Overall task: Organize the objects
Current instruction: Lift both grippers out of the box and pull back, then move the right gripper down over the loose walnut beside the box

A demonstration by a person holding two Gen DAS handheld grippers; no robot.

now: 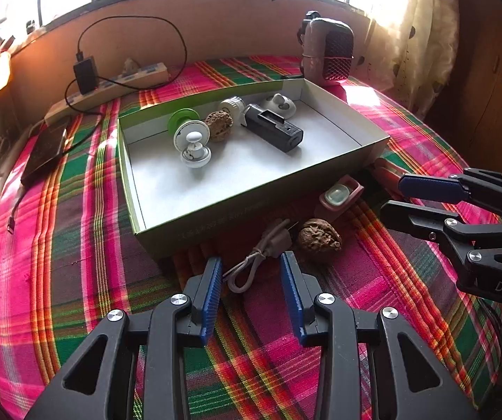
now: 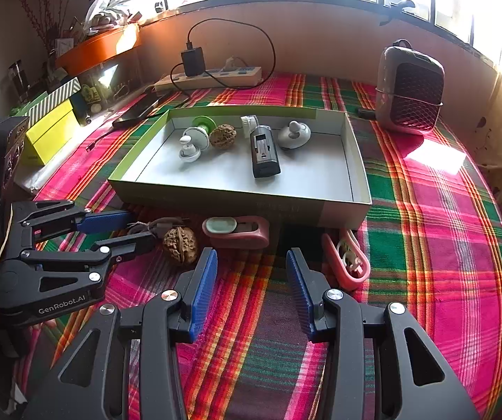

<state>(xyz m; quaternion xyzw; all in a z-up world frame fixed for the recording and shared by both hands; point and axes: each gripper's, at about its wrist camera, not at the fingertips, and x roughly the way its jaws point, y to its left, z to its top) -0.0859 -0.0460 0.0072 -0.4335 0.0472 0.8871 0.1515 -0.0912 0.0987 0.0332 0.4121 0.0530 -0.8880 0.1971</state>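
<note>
- Cable (image 1: 251,262), a small grey coil with a plug end, lies on the plaid cloth (image 1: 76,245) just in front of the box (image 1: 216,206), beside a walnut (image 1: 319,239).
- We hold the left gripper (image 1: 251,294) spread over it, nothing between the pads.
- We judge the cable light and floppy; the stiff plug body looks the safest hold, since loose loops may slip.
- Our right gripper (image 2: 251,290) hangs spread and empty near a pink case (image 2: 347,259).
</note>
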